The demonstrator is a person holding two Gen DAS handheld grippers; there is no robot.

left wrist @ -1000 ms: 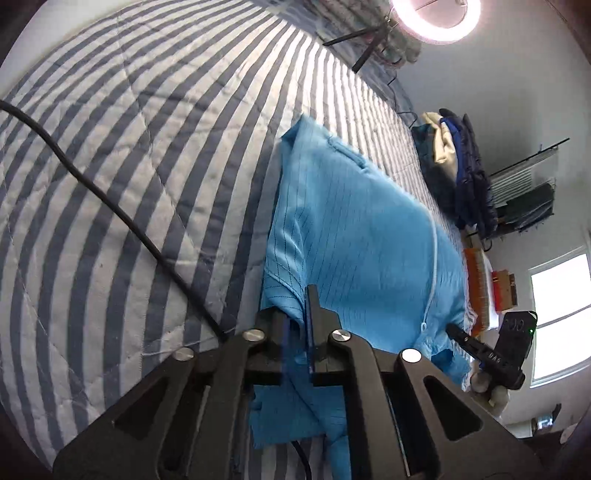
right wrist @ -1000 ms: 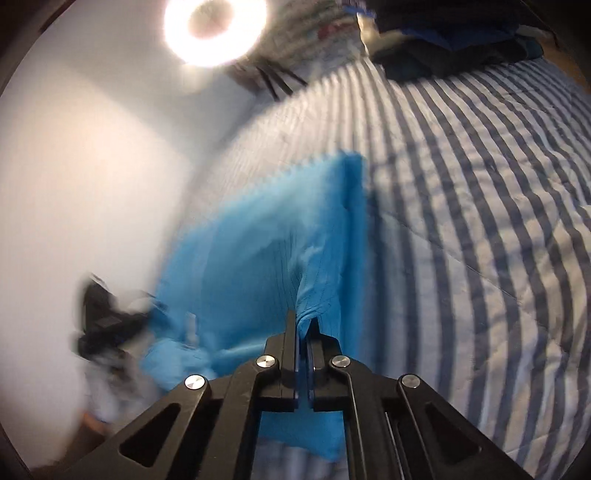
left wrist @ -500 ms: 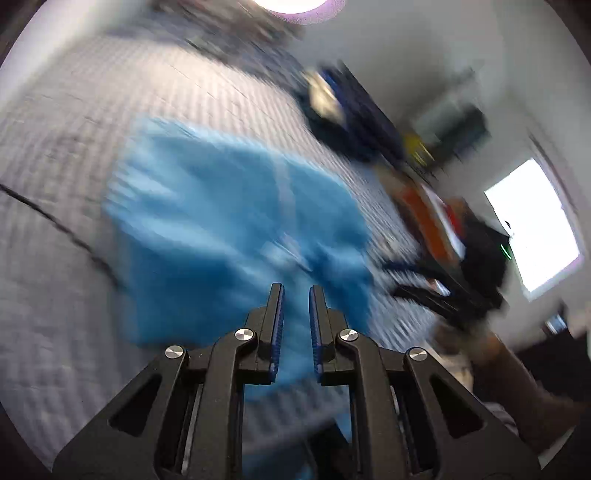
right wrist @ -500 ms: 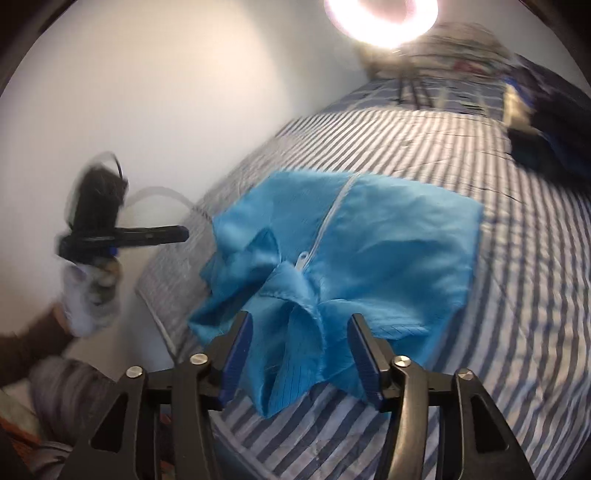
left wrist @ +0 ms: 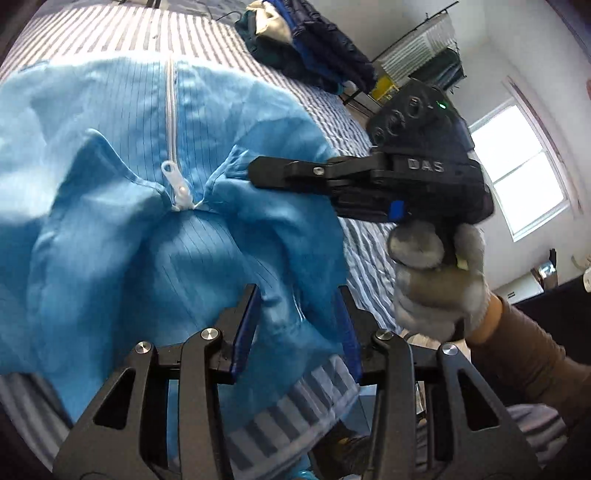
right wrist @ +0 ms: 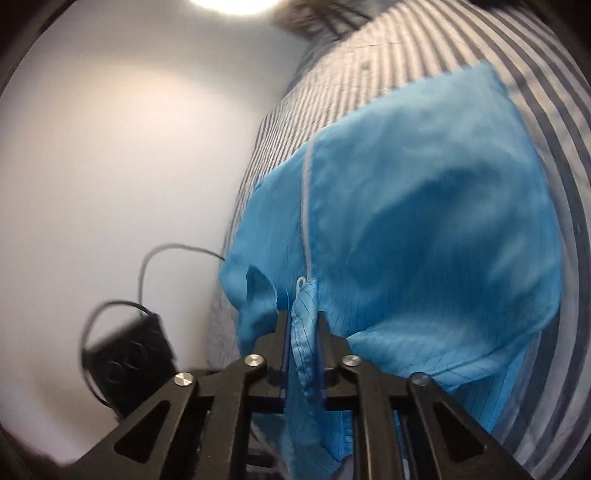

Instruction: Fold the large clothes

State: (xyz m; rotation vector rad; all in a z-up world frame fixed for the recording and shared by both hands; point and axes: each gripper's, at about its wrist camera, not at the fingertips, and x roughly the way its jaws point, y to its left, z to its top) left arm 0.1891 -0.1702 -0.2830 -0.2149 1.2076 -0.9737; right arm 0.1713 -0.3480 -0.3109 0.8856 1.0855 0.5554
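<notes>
A light blue zip-front garment (left wrist: 122, 206) lies on the striped bed (left wrist: 122, 33), bunched at the collar around the white zipper pull (left wrist: 173, 177). My left gripper (left wrist: 299, 295) is open just above the cloth near the bed's front edge, with a fold of fabric between its blue pads. My right gripper (right wrist: 302, 317) is closed on the collar edge of the garment (right wrist: 424, 229) by the zipper top. It also shows in the left wrist view (left wrist: 255, 170), fingertips at the right collar flap.
A pile of dark clothes (left wrist: 306, 48) lies at the bed's far end. A rack (left wrist: 424, 48) and a window (left wrist: 517, 170) stand to the right. A white wall (right wrist: 129, 147) and a black cable (right wrist: 177, 251) lie left of the bed.
Both grippers let go of the garment's corners and swung to its collar end. The left gripper opened wider. The right gripper, open half a second ago, has closed on the collar.
</notes>
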